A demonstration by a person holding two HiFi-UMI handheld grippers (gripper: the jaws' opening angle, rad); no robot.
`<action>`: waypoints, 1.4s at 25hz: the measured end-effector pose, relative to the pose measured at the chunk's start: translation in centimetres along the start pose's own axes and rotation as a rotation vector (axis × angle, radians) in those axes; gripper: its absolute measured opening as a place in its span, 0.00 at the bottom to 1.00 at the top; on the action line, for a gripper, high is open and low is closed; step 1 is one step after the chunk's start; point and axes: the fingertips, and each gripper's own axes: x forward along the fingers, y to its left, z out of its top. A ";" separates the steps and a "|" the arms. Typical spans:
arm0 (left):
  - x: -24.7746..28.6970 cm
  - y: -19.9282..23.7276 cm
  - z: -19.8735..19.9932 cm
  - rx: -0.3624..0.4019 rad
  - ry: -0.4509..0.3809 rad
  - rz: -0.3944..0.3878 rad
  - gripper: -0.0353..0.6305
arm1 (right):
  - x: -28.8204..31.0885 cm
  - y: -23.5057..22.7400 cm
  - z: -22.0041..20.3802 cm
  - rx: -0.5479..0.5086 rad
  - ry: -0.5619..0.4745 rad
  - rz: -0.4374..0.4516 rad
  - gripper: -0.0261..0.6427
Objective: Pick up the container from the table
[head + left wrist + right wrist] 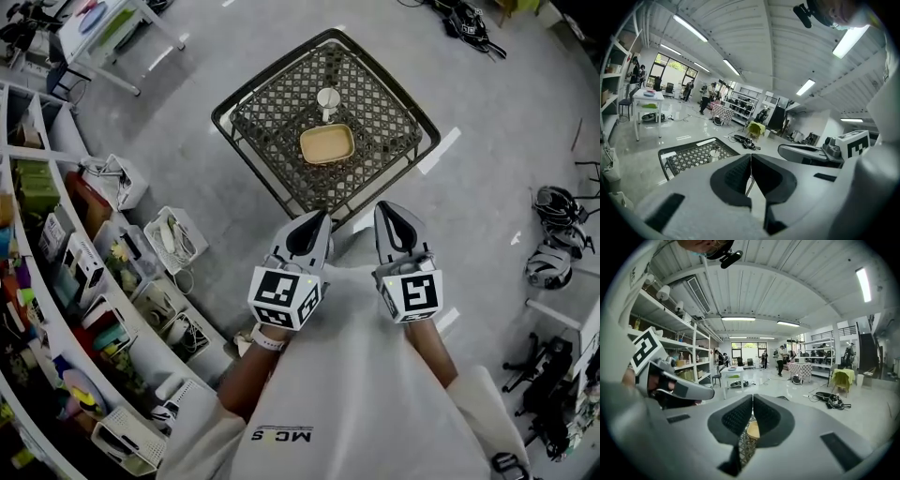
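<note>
Container [327,144]: shallow tan dish, flat near the middle of the lattice-top desk [258,117], just on your side of a small white cup [327,98]; whether the two touch, I cannot tell

Left gripper [317,220] and right gripper [390,208]: you hold both close to your chest, side by side, tips aimed at the desk's near corner and well short of the dish

Left fingers [733,174]: pressed together at the tips, nothing between them

Right fingers [774,417]: likewise closed on nothing; the dish shows only beyond them, through the gap lower down

Judgement: reach not begun. Closed fingers suit carrying, not grasping, so you will need to part one pair before coming down on the dish. Its walls look low and its body wide, so a pinch on the near rim seems likeliest
</note>
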 end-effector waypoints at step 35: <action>7.0 6.0 -5.3 -0.093 0.114 0.106 0.09 | 12.2 -1.2 -9.3 -0.040 0.205 0.235 0.16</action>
